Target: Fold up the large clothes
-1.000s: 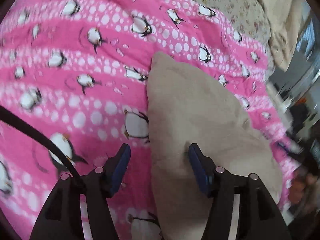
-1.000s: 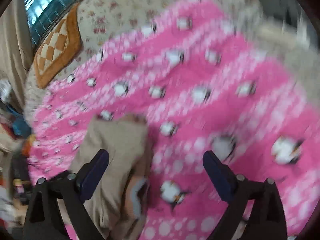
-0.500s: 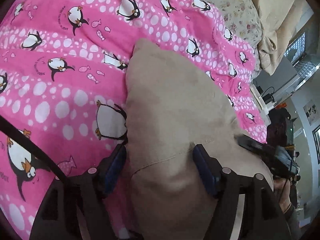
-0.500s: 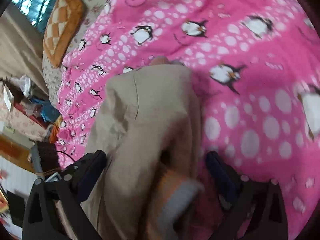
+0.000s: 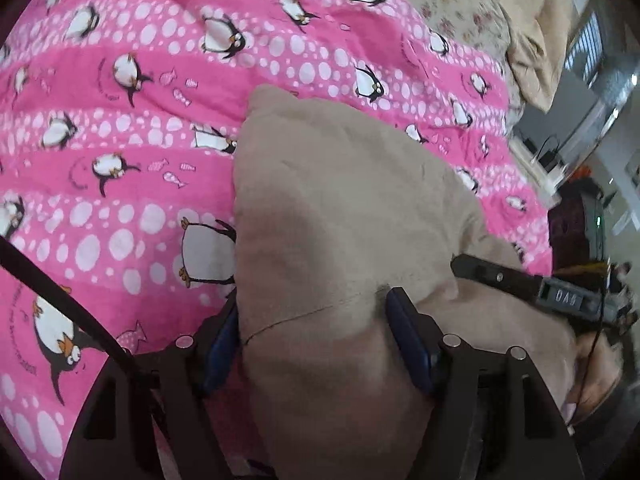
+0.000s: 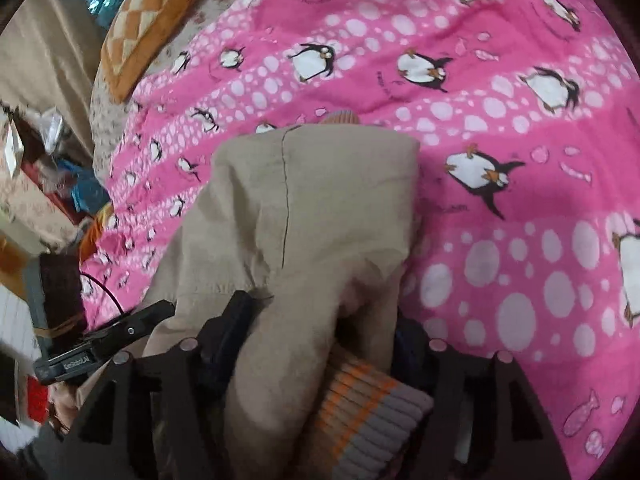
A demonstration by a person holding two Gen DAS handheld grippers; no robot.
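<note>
While the left gripper (image 5: 316,320) stands with its blue pads pressed against either side of a fold of the beige garment (image 5: 344,208), the right gripper (image 6: 320,332) has just been closing, its jaws now around the same garment's bunched near end, beside a striped ribbed cuff (image 6: 372,412). Beyond, the garment lies on the pink penguin blanket (image 6: 500,80); farther off sits an orange checked cushion (image 6: 148,20).

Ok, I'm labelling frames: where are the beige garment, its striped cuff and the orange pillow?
beige garment (image 5: 344,200), left wrist view, upper panel.
striped cuff (image 6: 372,408), right wrist view, ribbed knit.
orange pillow (image 6: 150,20), right wrist view, checked face.
</note>
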